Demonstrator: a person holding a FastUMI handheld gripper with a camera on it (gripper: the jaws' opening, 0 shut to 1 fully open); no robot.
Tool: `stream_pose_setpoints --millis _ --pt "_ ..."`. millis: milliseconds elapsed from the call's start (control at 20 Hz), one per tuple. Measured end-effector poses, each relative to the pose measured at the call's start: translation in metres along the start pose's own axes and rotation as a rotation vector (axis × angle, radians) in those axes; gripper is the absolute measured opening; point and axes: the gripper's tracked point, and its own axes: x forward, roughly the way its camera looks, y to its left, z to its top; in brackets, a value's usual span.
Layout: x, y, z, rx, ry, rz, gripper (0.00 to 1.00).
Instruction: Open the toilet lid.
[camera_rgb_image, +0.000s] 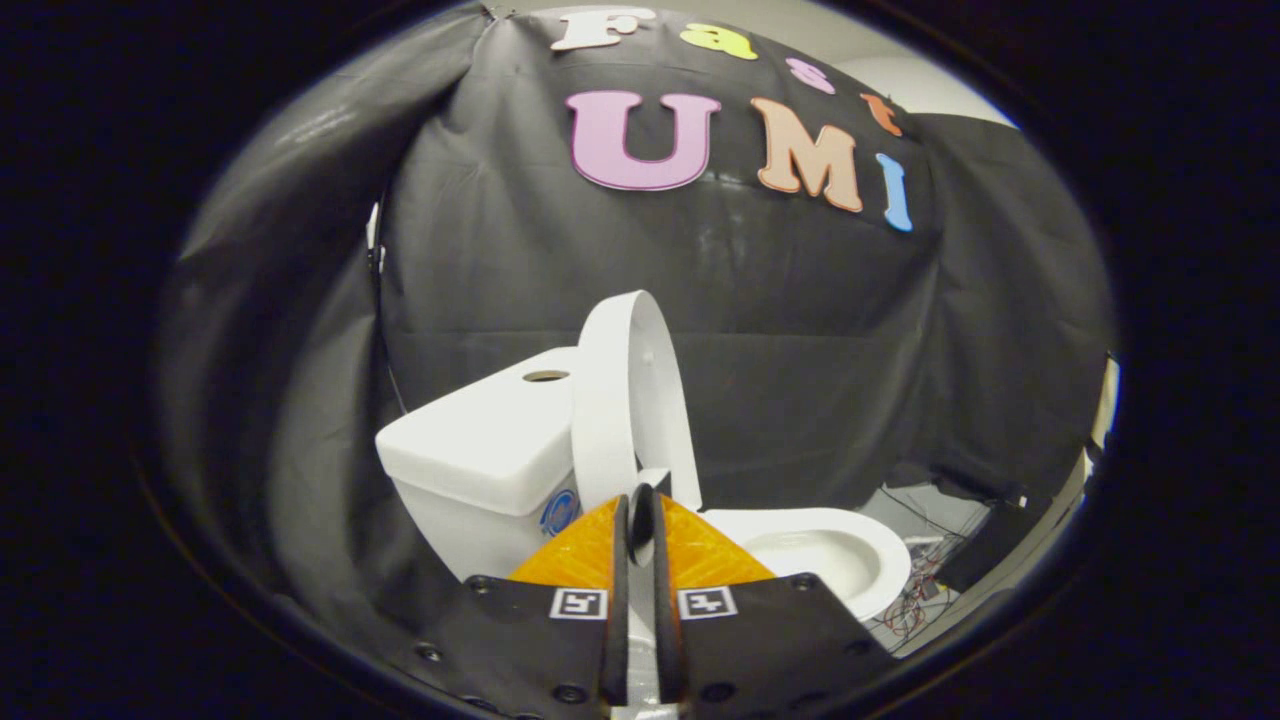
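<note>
I see the toilet lid (625, 400) standing nearly upright, raised off the bowl (835, 560) and tipped back toward the tank (480, 450), though I cannot tell whether it touches the tank. My hand-held gripper (641, 520) sits just in front of the lid's lower part, near the hinge. Its two fingers are drawn close together with only a thin slot between them, and something pale shows in that slot. I cannot tell whether they pinch the lid's edge or merely sit before it.

Risks, as I judge them: if the lid is not past its balance point, letting go or pulling back could let it fall forward and slam onto the bowl. If the fingers do clamp the edge, dragging away without spreading them could yank the lid down or twist the hinge. Pushing further could knock the lid hard against the tank.

The bowl, beside the lid on the side away from the tank, looks empty and white inside. The tank top has a round hole (545, 376); its inside is hidden.
</note>
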Motion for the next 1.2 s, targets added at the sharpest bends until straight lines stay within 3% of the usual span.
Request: stream_pose_setpoints --millis 100,350,750,1200 --pt "-0.001 0.003 -0.006 -0.008 0.018 0.030 0.33" --pt "-0.012 0.008 -0.007 -0.003 -0.004 0.074 0.74" --pt "-0.038 -0.002 -0.009 0.056 -0.049 0.123 0.95" --pt "-0.076 -0.061 -0.026 0.030 -0.028 0.145 0.95"
